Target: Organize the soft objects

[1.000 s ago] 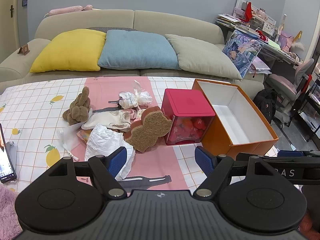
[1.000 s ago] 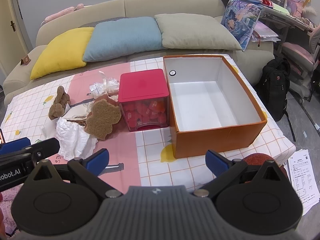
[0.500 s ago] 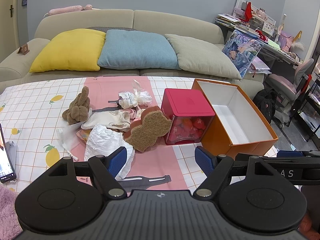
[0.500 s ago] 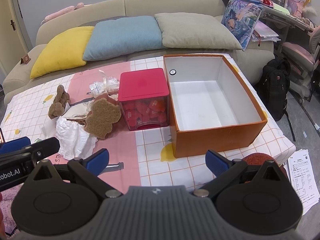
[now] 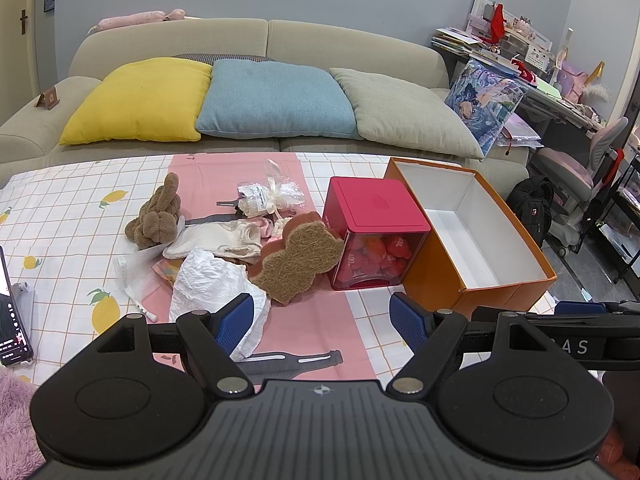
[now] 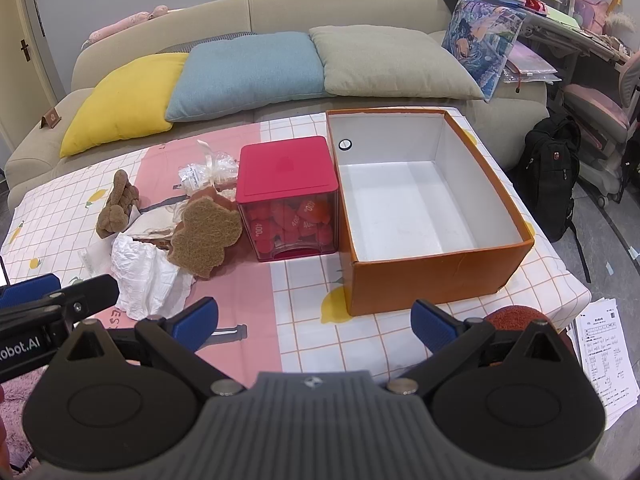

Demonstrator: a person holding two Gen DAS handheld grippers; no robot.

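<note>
— Softness first: what in that heap will give under the pads?

— Nearly all of it, I judge. The crumpled white cloth [image 5: 212, 284] at lower centre-left of the left wrist view looks light and limp; pinch a raised fold, not a flat edge. The brown bear-shaped sponge [image 5: 298, 262] leaning against the red-lidded clear box [image 5: 374, 236] looks springy and light; take it across its narrow waist.

— And the brown plush toy [image 5: 154, 218]?

— It lies at the left of the pile, ears pointing toward the sofa, so its long axis runs away from the camera. Grip the body across that axis. The sponge's long axis slants from lower left to upper right.

— Where would they go?

— Likely the orange cardboard box [image 6: 440, 276], which is empty and stands right of centre, touching or just beside the red-lidded box.

— The grippers?

— Left gripper [image 5: 322, 320] has its jaws spread wide with nothing between them, low over the tablecloth [image 5: 60, 216] near the white cloth. Right gripper [image 6: 314, 322] is likewise parted and empty, in front of the orange box.
</note>
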